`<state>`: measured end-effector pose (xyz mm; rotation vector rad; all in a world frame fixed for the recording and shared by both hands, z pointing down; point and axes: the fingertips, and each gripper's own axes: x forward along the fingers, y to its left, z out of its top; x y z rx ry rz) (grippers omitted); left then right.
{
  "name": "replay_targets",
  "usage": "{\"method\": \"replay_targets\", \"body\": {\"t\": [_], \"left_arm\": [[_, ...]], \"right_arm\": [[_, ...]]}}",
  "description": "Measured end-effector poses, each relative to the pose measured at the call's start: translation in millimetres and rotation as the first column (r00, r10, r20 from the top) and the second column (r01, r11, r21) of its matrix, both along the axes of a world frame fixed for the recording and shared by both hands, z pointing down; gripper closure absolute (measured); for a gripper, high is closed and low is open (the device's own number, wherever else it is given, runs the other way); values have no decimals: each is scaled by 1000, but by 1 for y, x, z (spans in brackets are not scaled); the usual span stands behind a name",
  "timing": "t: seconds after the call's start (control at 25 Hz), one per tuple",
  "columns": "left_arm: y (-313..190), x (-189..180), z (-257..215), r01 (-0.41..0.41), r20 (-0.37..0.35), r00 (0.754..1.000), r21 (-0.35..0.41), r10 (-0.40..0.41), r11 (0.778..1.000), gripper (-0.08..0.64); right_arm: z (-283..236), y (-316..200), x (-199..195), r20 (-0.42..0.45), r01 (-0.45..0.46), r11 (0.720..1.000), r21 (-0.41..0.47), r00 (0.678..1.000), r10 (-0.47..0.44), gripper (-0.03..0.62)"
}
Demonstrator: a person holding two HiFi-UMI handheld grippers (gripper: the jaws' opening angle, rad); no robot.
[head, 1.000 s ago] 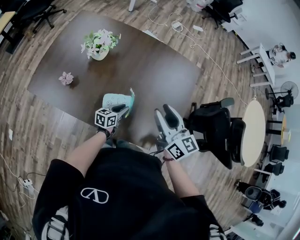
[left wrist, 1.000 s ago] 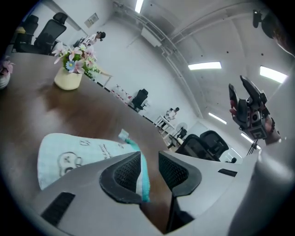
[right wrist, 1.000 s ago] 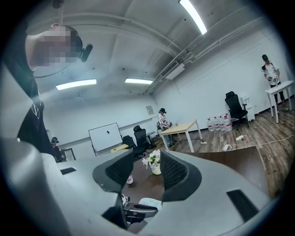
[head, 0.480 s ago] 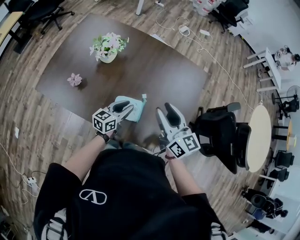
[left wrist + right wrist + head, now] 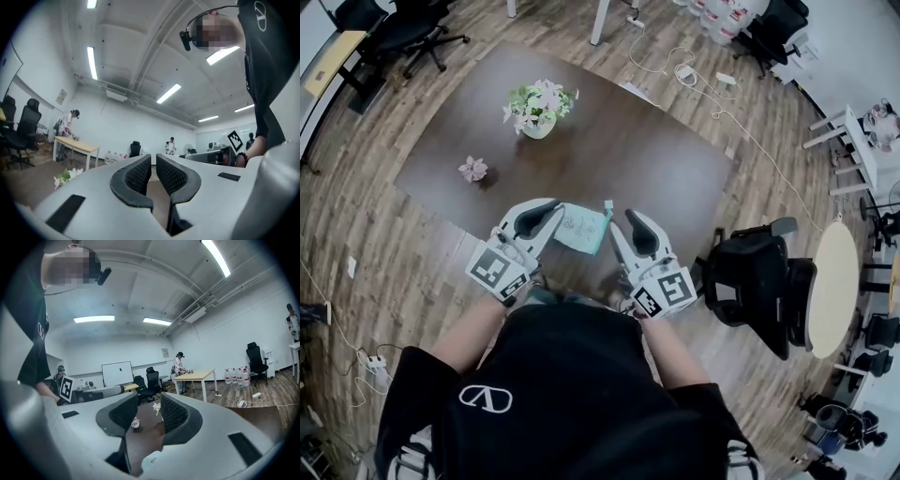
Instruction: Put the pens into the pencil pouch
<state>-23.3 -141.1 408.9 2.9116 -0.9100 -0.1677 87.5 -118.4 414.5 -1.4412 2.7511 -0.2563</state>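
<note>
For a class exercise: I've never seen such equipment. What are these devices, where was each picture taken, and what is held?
A person holds a two-jaw gripper in each hand. One camera looks down from their head; one rides on each gripper, looking along its jaws. On the dark table: a vase of flowers, a small pink flower, and a pale green pencil pouch near the front edge. The left gripper has just been closing, nearly shut; the right gripper, also closing, is open. Neither holds anything.

- We hold our left gripper level, its jaws just closed to a sliver with nothing between them.
- Our right gripper is level beside it, its jaws apart, just closing slightly, and empty.
</note>
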Motion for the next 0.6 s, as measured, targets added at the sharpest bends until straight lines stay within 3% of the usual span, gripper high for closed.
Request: {"method": "replay_targets", "body": {"t": [0.36,0.6], "left_arm": [[2,-24,-29,122,26,992,95,-125,988,555],[-4,-38,-29,161,34,986,100,-165,982,557]], "right_arm": [[3,0,17,-91,-91,994,64,991,96,593],[0,-2,43,-104,-160,983,90,980,169,593]]}}
